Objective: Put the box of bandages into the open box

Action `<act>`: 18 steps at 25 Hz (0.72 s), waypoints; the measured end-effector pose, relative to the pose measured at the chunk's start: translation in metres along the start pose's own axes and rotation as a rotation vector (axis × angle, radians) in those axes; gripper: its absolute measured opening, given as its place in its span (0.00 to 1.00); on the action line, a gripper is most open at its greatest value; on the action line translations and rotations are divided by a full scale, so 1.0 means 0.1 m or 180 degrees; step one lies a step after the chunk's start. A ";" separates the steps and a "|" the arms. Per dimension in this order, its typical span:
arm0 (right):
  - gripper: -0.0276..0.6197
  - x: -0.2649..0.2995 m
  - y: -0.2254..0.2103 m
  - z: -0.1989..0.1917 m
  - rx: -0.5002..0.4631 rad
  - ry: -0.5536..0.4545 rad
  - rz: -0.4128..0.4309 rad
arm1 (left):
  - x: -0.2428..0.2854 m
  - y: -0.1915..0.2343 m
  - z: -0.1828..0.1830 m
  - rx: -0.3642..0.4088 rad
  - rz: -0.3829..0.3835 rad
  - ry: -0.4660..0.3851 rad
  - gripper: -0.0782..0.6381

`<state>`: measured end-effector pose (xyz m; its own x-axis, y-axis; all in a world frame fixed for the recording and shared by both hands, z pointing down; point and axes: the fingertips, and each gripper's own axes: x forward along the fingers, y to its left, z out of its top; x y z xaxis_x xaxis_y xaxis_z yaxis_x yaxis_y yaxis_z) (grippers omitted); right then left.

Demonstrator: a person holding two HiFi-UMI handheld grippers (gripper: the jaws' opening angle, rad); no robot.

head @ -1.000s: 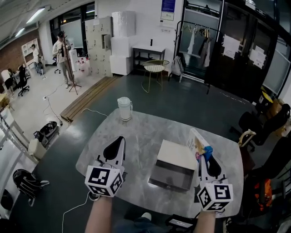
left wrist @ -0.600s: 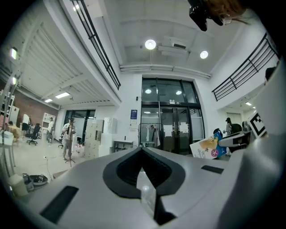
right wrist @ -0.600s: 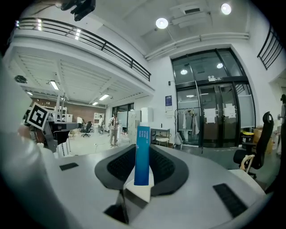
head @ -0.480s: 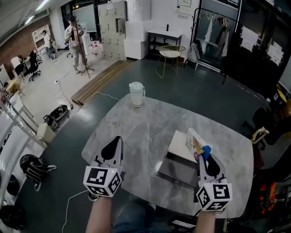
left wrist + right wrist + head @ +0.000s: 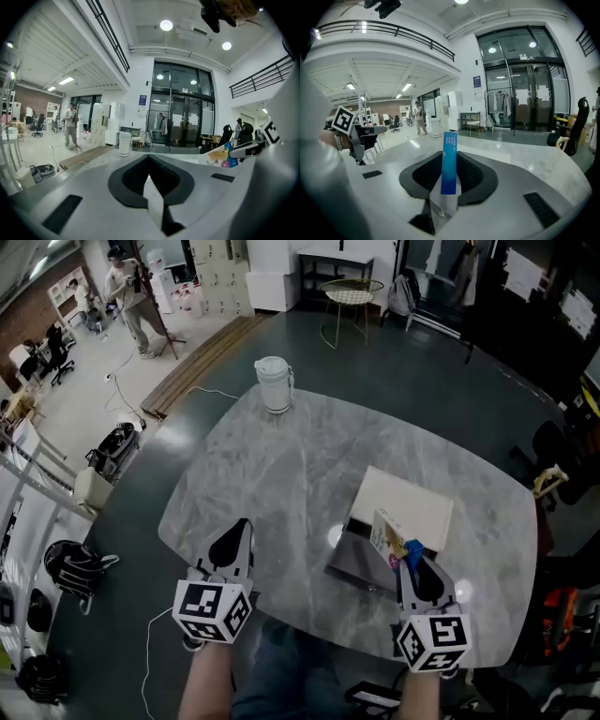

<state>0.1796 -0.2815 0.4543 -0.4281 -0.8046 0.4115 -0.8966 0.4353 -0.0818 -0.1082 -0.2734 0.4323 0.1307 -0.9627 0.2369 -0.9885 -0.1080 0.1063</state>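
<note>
lowering the box of bandages (image 5: 385,537), clamped in the right gripper (image 5: 410,557), over the open box (image 5: 357,565) at lower right, nearing release; left gripper (image 5: 233,542) closed, empty.

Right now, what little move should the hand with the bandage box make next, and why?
Probably lower it straight down. The right gripper is shut on the box of bandages, which looks to hang over the open box's grey inside, not yet in it.

Rounded grey marble tabletop (image 5: 272,484) on dark floor (image 5: 469,409). White jug (image 5: 273,383) upper centre. Wire chair (image 5: 351,287) top edge. Tall glass doors (image 5: 180,112), round ceiling lights (image 5: 166,25).
</note>
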 end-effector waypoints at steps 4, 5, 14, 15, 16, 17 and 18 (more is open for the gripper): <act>0.21 0.07 0.05 -0.20 0.0055 0.0165 0.0081 | 0.05 0.02 -0.17 -0.0024 0.0003 0.0131 0.13; 0.21 0.08 0.06 -0.24 0.0071 0.0213 0.0113 | 0.06 0.03 -0.21 -0.0035 0.0010 0.0157 0.13; 0.21 0.27 0.08 -0.55 0.0505 0.0715 0.0395 | 0.14 0.09 -0.44 -0.0095 0.0065 0.0335 0.13; 0.21 0.30 0.08 -0.58 0.0564 0.0773 0.0419 | 0.16 0.10 -0.45 -0.0108 0.0073 0.0343 0.13; 0.21 0.33 0.08 -0.60 0.0614 0.0838 0.0440 | 0.17 0.12 -0.45 -0.0125 0.0082 0.0344 0.13; 0.22 0.37 0.08 -0.64 0.0657 0.0906 0.0457 | 0.19 0.15 -0.45 -0.0143 0.0093 0.0339 0.13; 0.22 0.40 0.09 -0.67 0.0698 0.0970 0.0471 | 0.20 0.18 -0.45 -0.0159 0.0104 0.0332 0.13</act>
<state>0.1625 -0.2828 0.5305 -0.5308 -0.5686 0.6285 -0.8448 0.4144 -0.3386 -0.1194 -0.2839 0.4821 0.1084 -0.9342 0.3399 -0.9876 -0.0621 0.1443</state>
